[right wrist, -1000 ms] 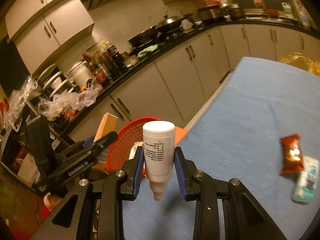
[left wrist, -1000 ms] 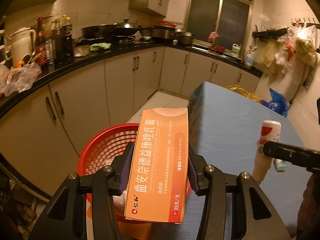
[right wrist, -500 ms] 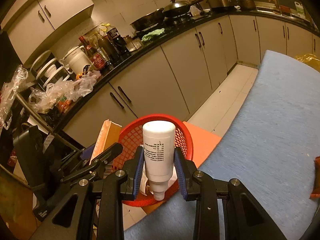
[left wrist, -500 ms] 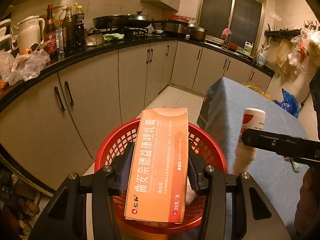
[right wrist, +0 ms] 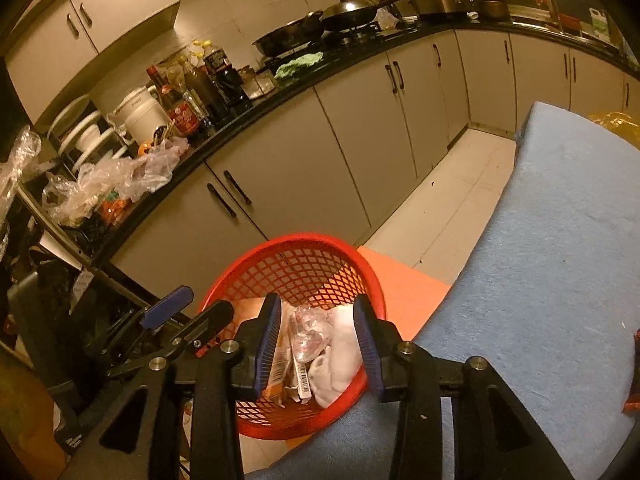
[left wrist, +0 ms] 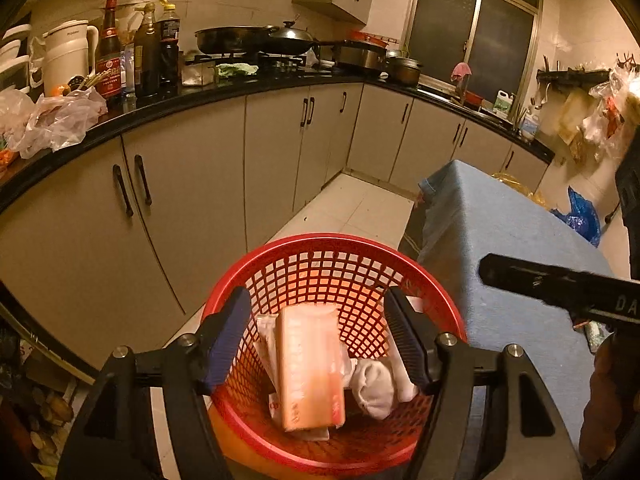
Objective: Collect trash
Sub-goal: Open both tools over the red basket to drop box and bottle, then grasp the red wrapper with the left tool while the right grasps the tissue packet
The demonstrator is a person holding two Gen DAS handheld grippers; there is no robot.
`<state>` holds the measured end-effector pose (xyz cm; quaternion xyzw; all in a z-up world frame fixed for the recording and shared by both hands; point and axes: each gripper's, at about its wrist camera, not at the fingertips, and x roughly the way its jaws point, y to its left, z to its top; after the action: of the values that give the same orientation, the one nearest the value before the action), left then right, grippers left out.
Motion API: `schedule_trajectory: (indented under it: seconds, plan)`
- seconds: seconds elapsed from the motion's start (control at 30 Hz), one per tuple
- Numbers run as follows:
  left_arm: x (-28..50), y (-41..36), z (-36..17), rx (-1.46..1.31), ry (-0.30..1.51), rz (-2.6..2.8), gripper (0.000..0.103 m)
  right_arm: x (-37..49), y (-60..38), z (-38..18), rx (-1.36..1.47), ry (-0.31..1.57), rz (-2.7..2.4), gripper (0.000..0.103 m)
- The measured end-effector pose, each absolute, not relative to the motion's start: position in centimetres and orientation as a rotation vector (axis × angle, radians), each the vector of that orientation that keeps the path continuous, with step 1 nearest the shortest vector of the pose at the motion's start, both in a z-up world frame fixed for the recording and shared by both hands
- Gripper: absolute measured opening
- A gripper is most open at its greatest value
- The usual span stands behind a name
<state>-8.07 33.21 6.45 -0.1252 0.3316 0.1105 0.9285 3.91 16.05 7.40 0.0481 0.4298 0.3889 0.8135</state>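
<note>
Both grippers hang over the red mesh basket [left wrist: 332, 264] and neither grips anything. The left gripper [left wrist: 316, 340] has its jaws opening, blue pads spread wide, and the orange medicine box [left wrist: 308, 364] lies below them inside the basket, clear of both pads and blurred, so its print cannot be read. Just right of the box, near the right pad, sits crumpled white tissue [left wrist: 372, 388], with more white wrapping behind the box.

The right gripper [right wrist: 316, 344] has its jaws opening too, with nothing pressed between them. Under its gap, in the basket, lie a clear wrapper [right wrist: 306, 336], white tissue [right wrist: 340, 352] and a small white strip with a barcode [right wrist: 303, 380]. I cannot pick out the white bottle with any certainty.

The basket stands on the floor, partly on an orange mat [right wrist: 404, 288], at the near left corner of the blue-covered table [right wrist: 560, 260]. A red snack wrapper [right wrist: 634, 372] lies at the table's right edge. Farther off, on the black counter [left wrist: 200, 100], a white kettle [left wrist: 68, 56] stands beside sauce bottles [left wrist: 110, 52]; the red label's writing is too small to read.
</note>
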Motion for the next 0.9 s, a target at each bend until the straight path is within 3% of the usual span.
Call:
schedule_trajectory:
  seconds: [0.4,0.53,0.83,0.9]
  plan:
    - [-8.5,27.1,9.6,-0.206,0.664,0.095,0.068,3.4,-0.3,9.1,0.183,0.832,0.575,0.042]
    - [-7.4,23.0,10.0,-0.184,0.686,0.012,0.070,4.1,-7.5,8.0,0.228,0.858,0.425,0.056]
    - [-4.3,13.1,10.0,-0.161,0.789,-0.126,0.073,5.1,-12.5,3.5,0.160,0.988,0.286,0.062]
    - [-3.9,11.5,10.0,-0.152,0.797,-0.125,0.073,5.3,-12.4,3.2,0.146,0.985,0.290,0.068]
